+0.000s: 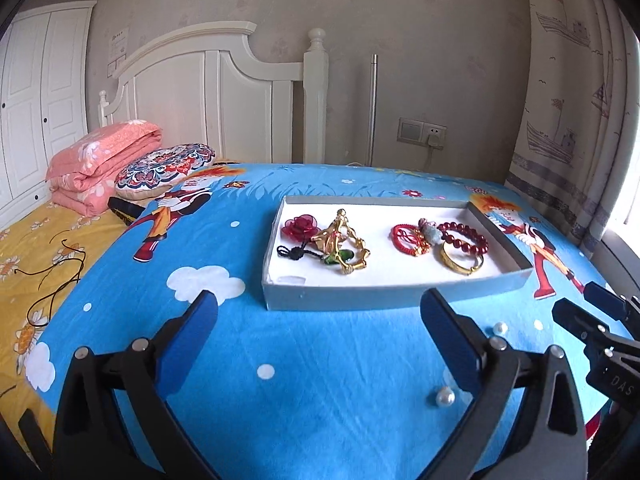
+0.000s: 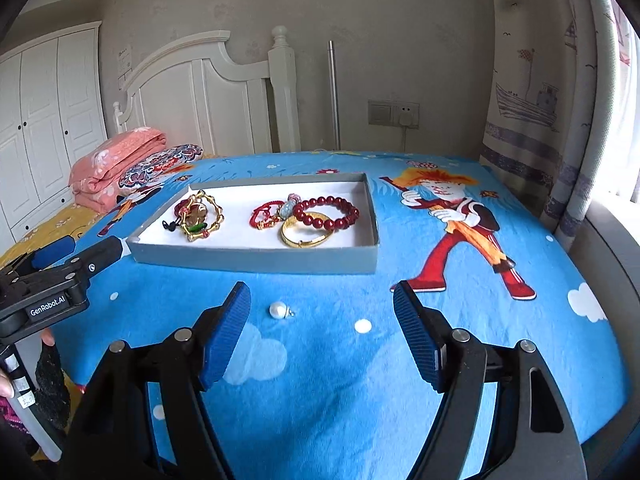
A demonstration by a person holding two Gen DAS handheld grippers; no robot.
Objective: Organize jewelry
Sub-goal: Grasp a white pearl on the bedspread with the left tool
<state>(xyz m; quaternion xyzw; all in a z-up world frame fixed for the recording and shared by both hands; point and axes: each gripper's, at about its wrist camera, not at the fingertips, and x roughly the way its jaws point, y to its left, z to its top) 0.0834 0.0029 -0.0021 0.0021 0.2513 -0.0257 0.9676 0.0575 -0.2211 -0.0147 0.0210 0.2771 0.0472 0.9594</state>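
A shallow grey tray [image 1: 340, 298] [image 2: 256, 260] with a white floor lies on the blue bedsheet. It holds a red rose brooch [image 1: 301, 227], gold pieces [image 1: 344, 246], a red cord bracelet [image 1: 406, 238], a dark red bead bracelet [image 1: 464, 236] [image 2: 326, 212] and a gold bangle [image 1: 462, 262] [image 2: 306, 236]. Two pearl earrings lie loose on the sheet: one [image 1: 445, 396] [image 2: 278, 310] and a second [image 1: 500, 328]. My left gripper [image 1: 320, 344] is open and empty, short of the tray. My right gripper [image 2: 322, 336] is open and empty, with the pearl earring just ahead of its left finger.
A folded pink quilt [image 1: 100, 164] and a patterned cushion [image 1: 164, 168] lie at the head of the bed. A black cord [image 1: 56, 276] lies on the yellow sheet at left. A white headboard [image 1: 224, 92], a wall socket [image 1: 422, 132] and curtains [image 1: 576, 100] stand behind.
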